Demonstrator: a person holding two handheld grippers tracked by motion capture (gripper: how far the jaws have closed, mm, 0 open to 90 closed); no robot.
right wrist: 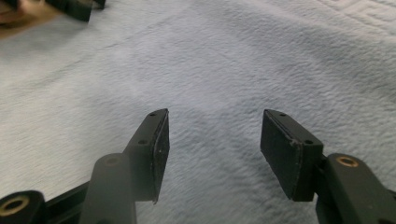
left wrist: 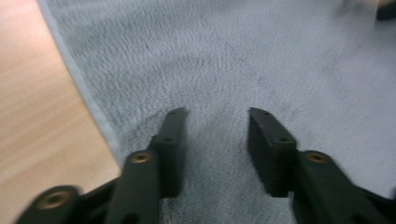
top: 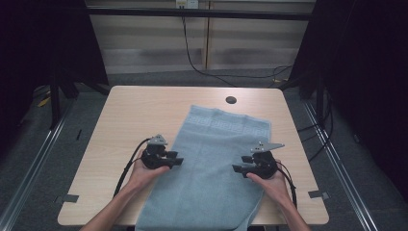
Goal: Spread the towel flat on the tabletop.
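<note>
A grey-blue towel [top: 211,168] lies flat on the table [top: 130,110], running from just short of the round hole [top: 231,100] at the far side down to the near edge, where it hangs over a little. It sits slightly askew, its far end leaning right, and a woven key pattern shows across that far end.

The left gripper [top: 174,162] rests at the towel's left edge, held in the left hand [top: 144,171], its jaws pointing right over the cloth. In the left gripper view its jaws stand apart with nothing between them (just pile beneath), and bare wood shows at the left of that view.

The right gripper [top: 238,168] sits at the towel's right edge in the right hand [top: 274,180], pointing left toward the other. Its jaws too stand apart, wide, over plain cloth, gripping nothing. The two grippers face each other across the towel's middle, well apart, each with its cable trailing toward the near edge.
</note>
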